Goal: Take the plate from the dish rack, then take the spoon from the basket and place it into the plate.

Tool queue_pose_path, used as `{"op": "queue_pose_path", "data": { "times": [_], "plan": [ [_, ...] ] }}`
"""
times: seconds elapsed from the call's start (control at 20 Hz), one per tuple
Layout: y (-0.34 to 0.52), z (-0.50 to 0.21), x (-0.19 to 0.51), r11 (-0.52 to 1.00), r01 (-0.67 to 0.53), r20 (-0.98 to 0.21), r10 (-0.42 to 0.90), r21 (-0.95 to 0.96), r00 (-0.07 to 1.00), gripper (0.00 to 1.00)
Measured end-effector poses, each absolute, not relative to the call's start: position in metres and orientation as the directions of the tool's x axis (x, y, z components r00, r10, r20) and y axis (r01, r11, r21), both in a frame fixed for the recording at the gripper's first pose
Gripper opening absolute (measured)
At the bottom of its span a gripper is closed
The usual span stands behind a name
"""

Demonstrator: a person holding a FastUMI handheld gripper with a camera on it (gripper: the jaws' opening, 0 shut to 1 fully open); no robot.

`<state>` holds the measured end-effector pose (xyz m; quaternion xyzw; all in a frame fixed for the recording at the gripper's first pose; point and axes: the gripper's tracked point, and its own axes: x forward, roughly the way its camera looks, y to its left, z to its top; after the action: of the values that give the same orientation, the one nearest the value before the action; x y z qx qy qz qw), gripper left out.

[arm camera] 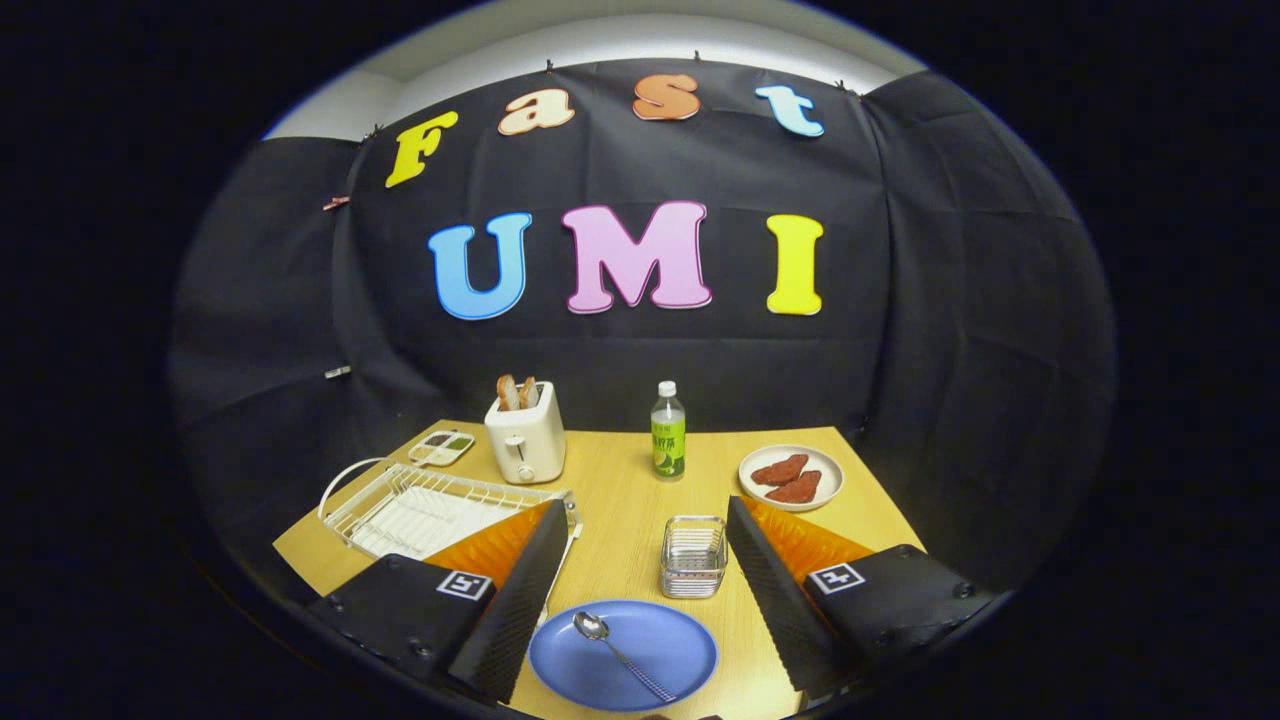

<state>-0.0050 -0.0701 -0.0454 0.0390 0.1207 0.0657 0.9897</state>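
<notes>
With the gripper [647, 515] spread wide and holding nothing, I'm looking down at a blue plate [623, 655] lying on the wooden table [620, 480] between the two fingers. The spoon [621, 655] is lying in the plate, bowl toward the far side. Just ahead, the small wire basket [693, 556] is sitting between the fingertips. The white dish rack [430, 510] is sitting beside the left finger. Beyond, I'm seeing a toaster [526, 437] holding bread, a green bottle [668, 432], and a white plate of meat slices [791, 477].
</notes>
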Motion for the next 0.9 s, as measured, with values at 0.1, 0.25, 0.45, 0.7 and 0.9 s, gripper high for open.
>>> {"op": "queue_pose_path", "data": {
  "times": [0.1, 0.25, 0.45, 0.7, 0.9],
  "plan": [
    [-0.068, -0.03, -0.014, 0.992, -0.087, -0.201, 0.103, 0.088, 0.974, 0.98],
    [-0.079, -0.014, -0.033, 0.999, -0.013, -0.163, 0.021, 0.049, 0.986, 0.98],
    [-0.081, -0.005, -0.062, 0.995, 0.056, -0.154, -0.042, 0.088, 0.987, 0.98],
    [-0.076, 0.01, -0.073, 0.993, 0.071, -0.121, -0.059, 0.099, 0.991, 0.98],
    [-0.063, 0.014, -0.073, 0.993, 0.043, -0.108, -0.031, 0.11, 0.994, 0.98]
  ]
}}
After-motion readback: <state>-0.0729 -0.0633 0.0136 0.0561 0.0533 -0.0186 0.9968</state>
